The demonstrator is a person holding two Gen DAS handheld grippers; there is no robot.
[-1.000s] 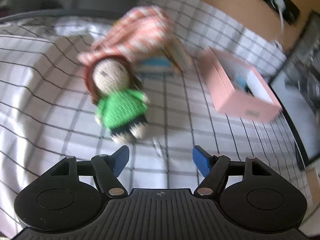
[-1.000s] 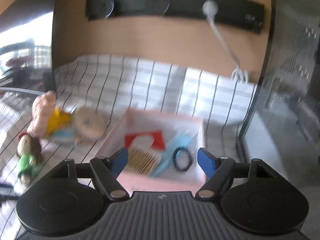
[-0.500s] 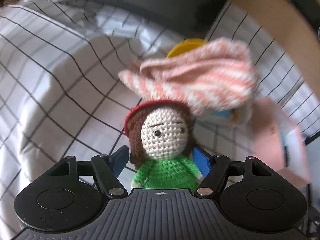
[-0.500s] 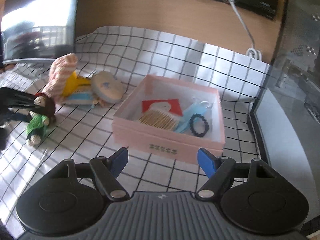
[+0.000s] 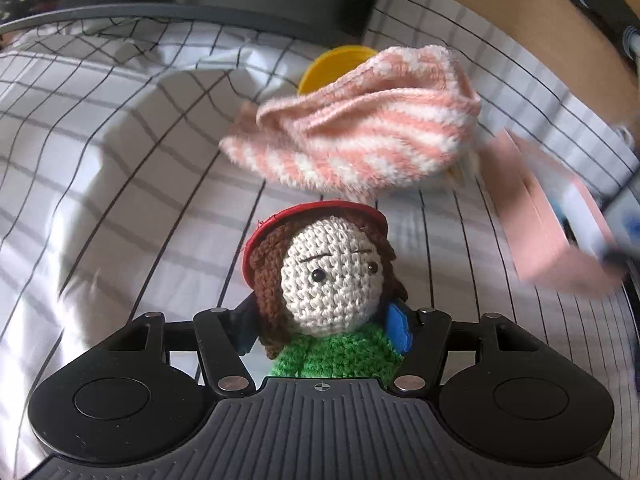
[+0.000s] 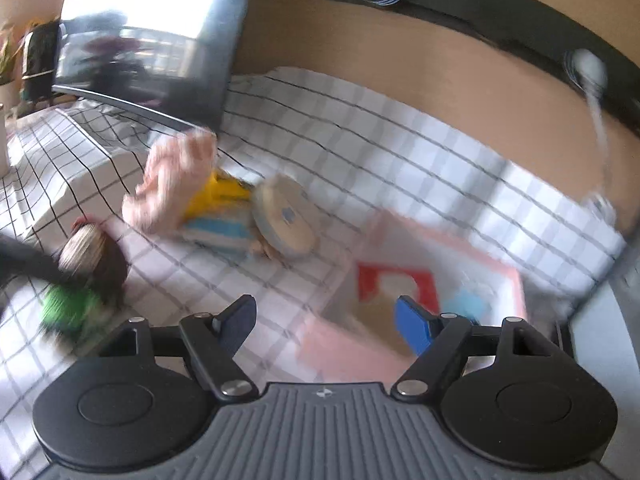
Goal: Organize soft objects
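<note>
One crochet doll, with a green top, brown hair and a red hat brim, is sitting between the blue fingers of the left gripper, head poking up past the tips. The fingers are pressing in on both sides of its body at the neck, so the left gripper is clenching on the doll. In the right wrist view the doll is lying at the near left of the checked cloth, blurred.

Just beyond the doll's head one pink-and-white striped fuzzy sock is bunching up, partly covering one yellow item. One round beige plush is leaning beside the yellow and blue items. One pink box is sitting to the right, open, with a red card inside; other contents are too blurred to tell.

The right gripper is hanging over the box's near edge, fingers spread wide, holding nothing.

Open cloth is showing left of the doll and between the plush pile and the box. A dark screen is bounding the far left, a tan wall the back, and a dark panel the right edge.
</note>
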